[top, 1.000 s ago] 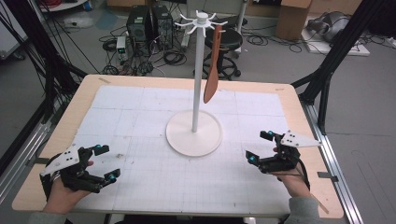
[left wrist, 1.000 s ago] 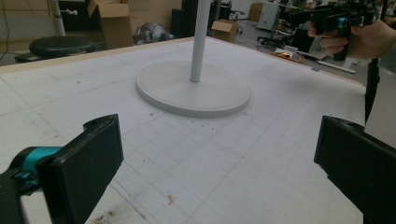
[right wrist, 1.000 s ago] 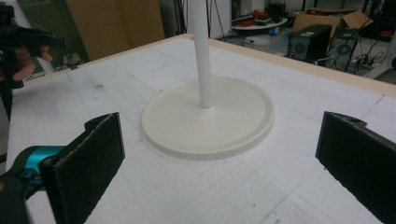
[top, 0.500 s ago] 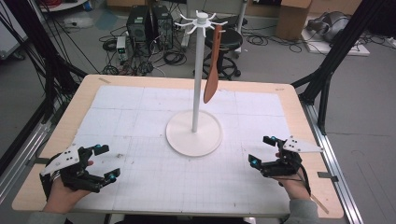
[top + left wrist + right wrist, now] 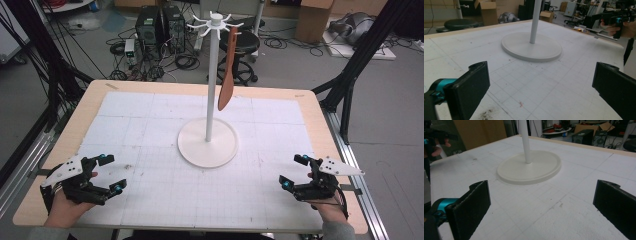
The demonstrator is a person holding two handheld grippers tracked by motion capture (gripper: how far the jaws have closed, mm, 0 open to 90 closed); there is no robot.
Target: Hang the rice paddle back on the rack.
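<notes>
Workshop floor behind the counter (image 5: 320,115) is cluttered: computer towers, coiled cables, a stool, cardboard boxes. Counter top is a white gridded sheet on a wooden board.

Stand: white pole stand (image 5: 209,100) at centre of counter, round base (image 5: 208,142), ring of hooks at top. One item hangs from a hook: brown wooden spatula (image 5: 227,70), on the 3 o'clock side of the pole. Blade down, handle up, long axis near vertical; the blade tip hangs clear above the counter, and I cannot tell whether it touches the pole.

Left claw (image 5: 109,174): near edge of counter, roughly 8 o'clock from the base. Jaws spread wide, nothing between them; the left gripper view confirms a bare grid between the pads (image 5: 471,87).

Right claw (image 5: 296,171): near edge, roughly 4 o'clock from the base. Jaws likewise wide apart and empty; the right gripper view shows the base (image 5: 530,167) ahead between the pads (image 5: 472,206).

Key relation: spatula lies at about 11 o'clock from the right claw and 1 o'clock from the left, well apart from both and well above claw height. It hangs on the right claw's side of the pole, so the right hand looks nearer and has an unobstructed line; the left would have to reach round the pole.

Judgement: a take-off would need a rise to handle height, jaws closing across the vertical axis, then a lift off the hook.
</notes>
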